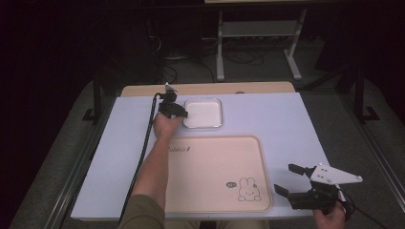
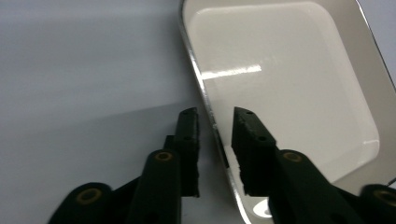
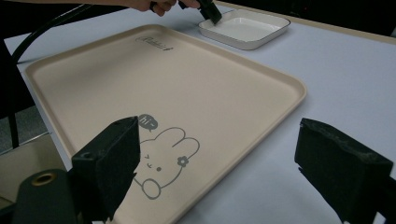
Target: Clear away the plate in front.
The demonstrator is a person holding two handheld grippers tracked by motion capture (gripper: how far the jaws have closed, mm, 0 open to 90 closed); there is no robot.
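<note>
While straddling rim: left claw [image 2: 215, 122], slightly parted, not clamped
Right claw [image 1: 293, 178]: spread wide, holding nothing
Dishes: one white dish [image 1: 203, 113]
Trays: one beige tray [image 1: 210, 174]
Table [image 1: 282, 119]: one

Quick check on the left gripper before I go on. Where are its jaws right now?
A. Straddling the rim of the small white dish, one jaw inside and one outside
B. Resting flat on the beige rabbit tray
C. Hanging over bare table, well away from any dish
A: in the left gripper view, the left gripper has its jaws apart on either side of the small white dish rim.
</note>
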